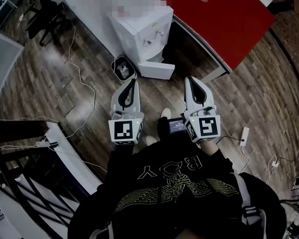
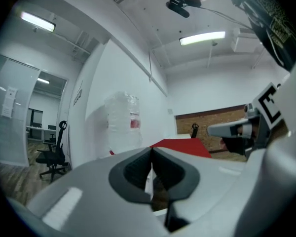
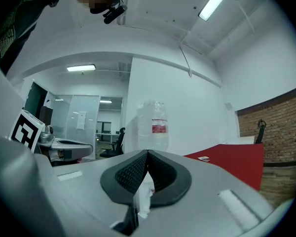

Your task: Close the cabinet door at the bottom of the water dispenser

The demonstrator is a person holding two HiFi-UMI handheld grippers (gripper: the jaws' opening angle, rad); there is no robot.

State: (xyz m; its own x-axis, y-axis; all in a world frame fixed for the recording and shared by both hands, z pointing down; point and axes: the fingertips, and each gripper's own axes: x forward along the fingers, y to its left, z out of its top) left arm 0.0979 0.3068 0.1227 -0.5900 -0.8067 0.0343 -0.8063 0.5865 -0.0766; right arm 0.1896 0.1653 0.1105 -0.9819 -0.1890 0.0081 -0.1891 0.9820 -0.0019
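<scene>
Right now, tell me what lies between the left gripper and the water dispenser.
In the head view, a small dark bin stands on the wooden floor between the left gripper and the water dispenser, close to the dispenser's base.

Bright ceiling lights [image 2: 202,37], fisheye-warped edges, dark corners

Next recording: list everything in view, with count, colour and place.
water dispenser: one, white, top centre against the wall
cabinet door: one, white, open at the dispenser's base
water bottle: one, clear, red label, atop the dispenser
bin: one, black-rimmed, floor left of the door
table: one, red, right of the dispenser
office chair: one, black, upper left
power strip: one, white, floor at right
left gripper: one, grey, shut, empty
right gripper: one, grey, shut, empty
</scene>
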